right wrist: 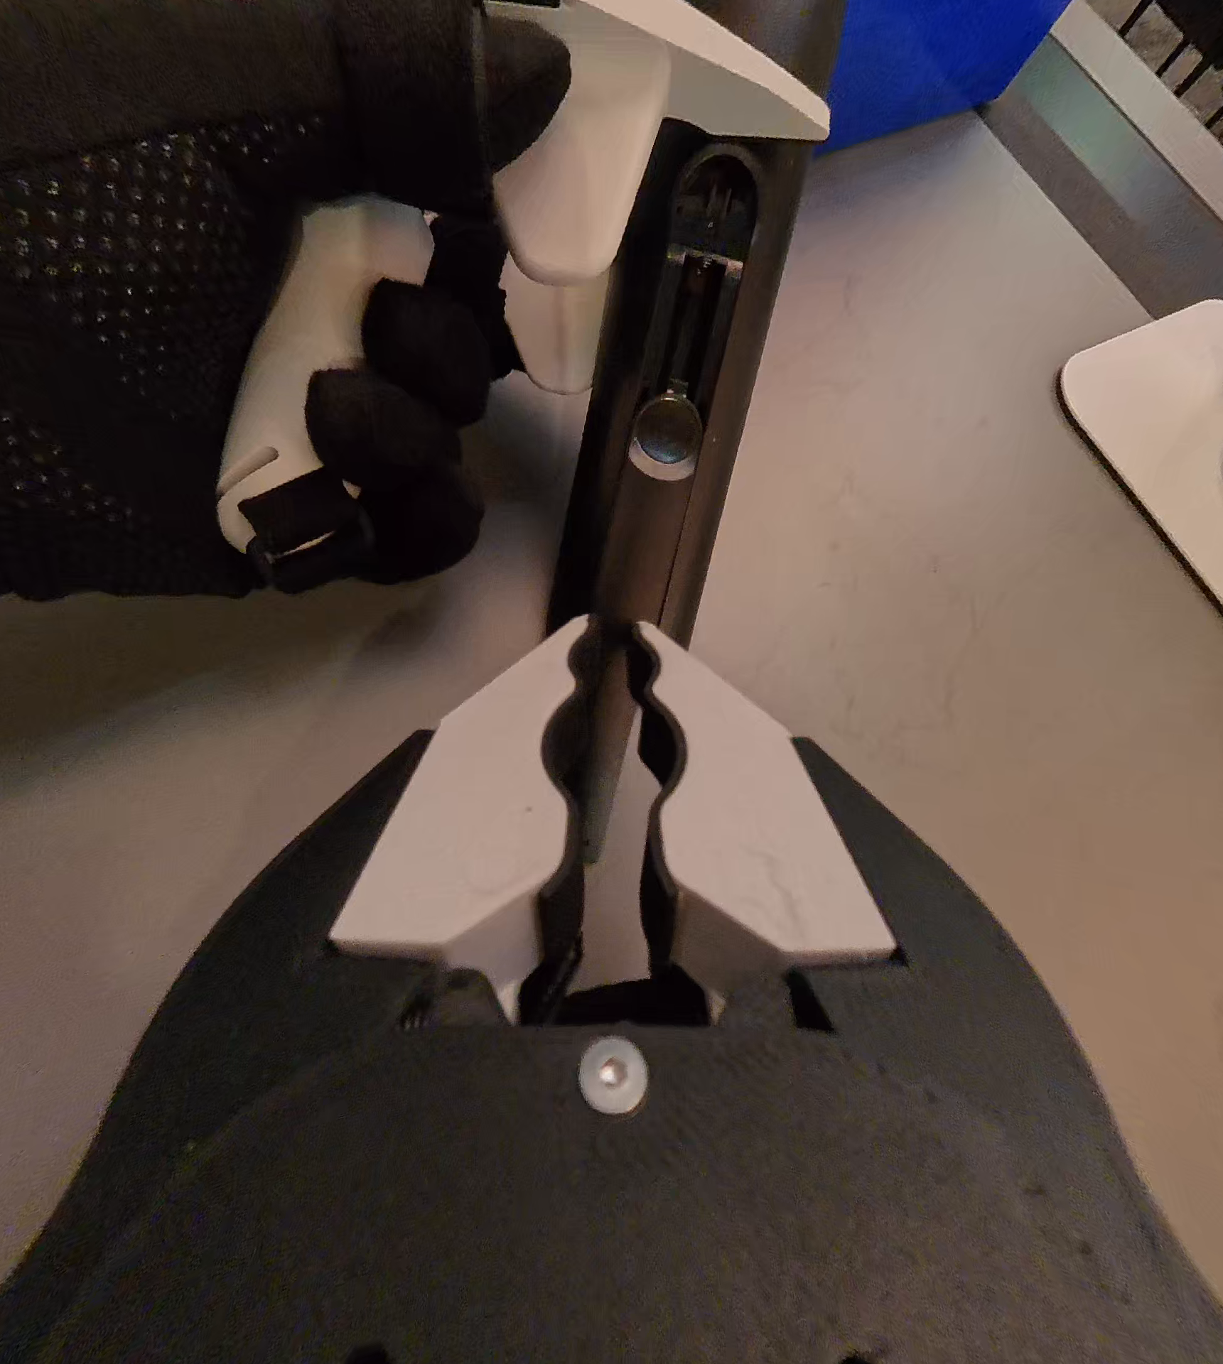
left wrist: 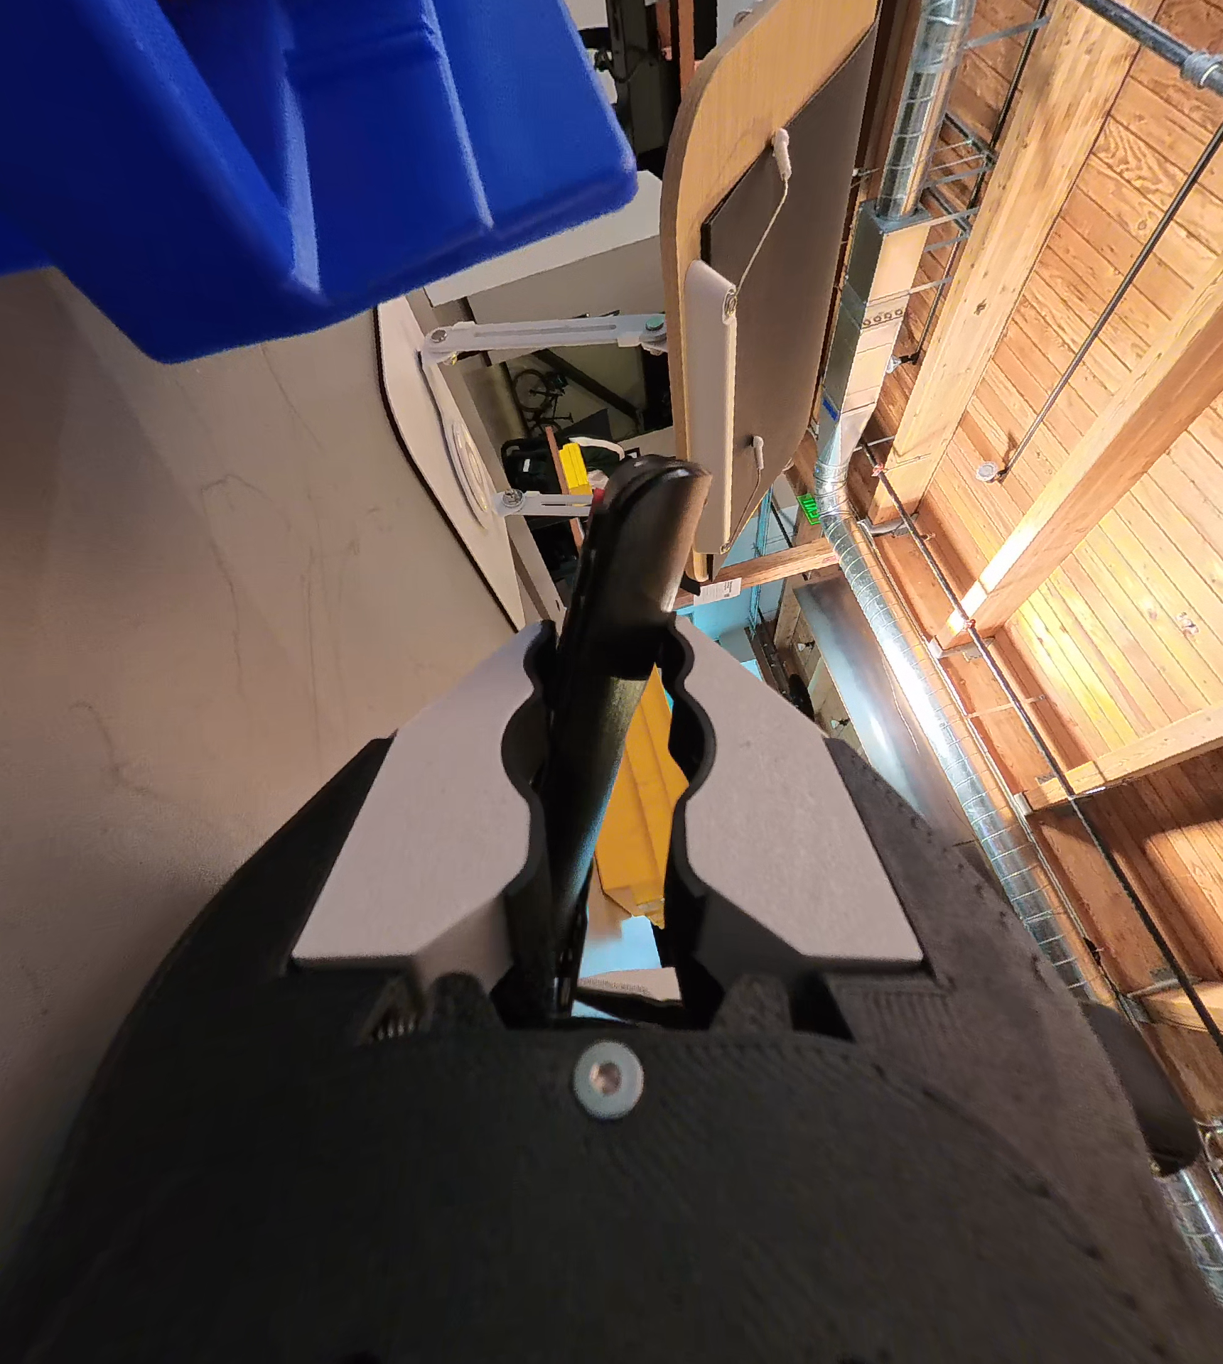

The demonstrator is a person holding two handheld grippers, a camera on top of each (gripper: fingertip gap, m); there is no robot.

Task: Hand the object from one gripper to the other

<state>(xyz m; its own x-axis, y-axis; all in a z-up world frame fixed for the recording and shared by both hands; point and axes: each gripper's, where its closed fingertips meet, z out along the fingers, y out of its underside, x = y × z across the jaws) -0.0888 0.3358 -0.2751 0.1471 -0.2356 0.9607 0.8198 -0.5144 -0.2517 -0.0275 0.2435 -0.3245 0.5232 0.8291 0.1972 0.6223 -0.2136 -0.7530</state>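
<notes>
In the left wrist view my left gripper [left wrist: 608, 635] is shut on a long black object [left wrist: 638, 561] with a rounded far end and a small red mark. The object runs back through the jaws to the gripper's throat and sticks out past the tips. This view is tilted on its side. In the right wrist view my right gripper [right wrist: 614, 626] has its jaws almost together with only a thin slit, and nothing shows held in it. Its tips sit at the end of the left gripper's black body [right wrist: 675, 369], which a black-gloved hand [right wrist: 150, 295] holds by a white handle.
A blue bin [left wrist: 224, 147] stands on the pale table [left wrist: 113, 664] and also shows in the right wrist view [right wrist: 926, 66]. A white board [right wrist: 1169, 443] lies on the table [right wrist: 962, 664] at the right. A wooden panel [left wrist: 763, 221] on white arms stands beyond the table edge. One gripper's finger ends stand about 12 centimeters off the other's.
</notes>
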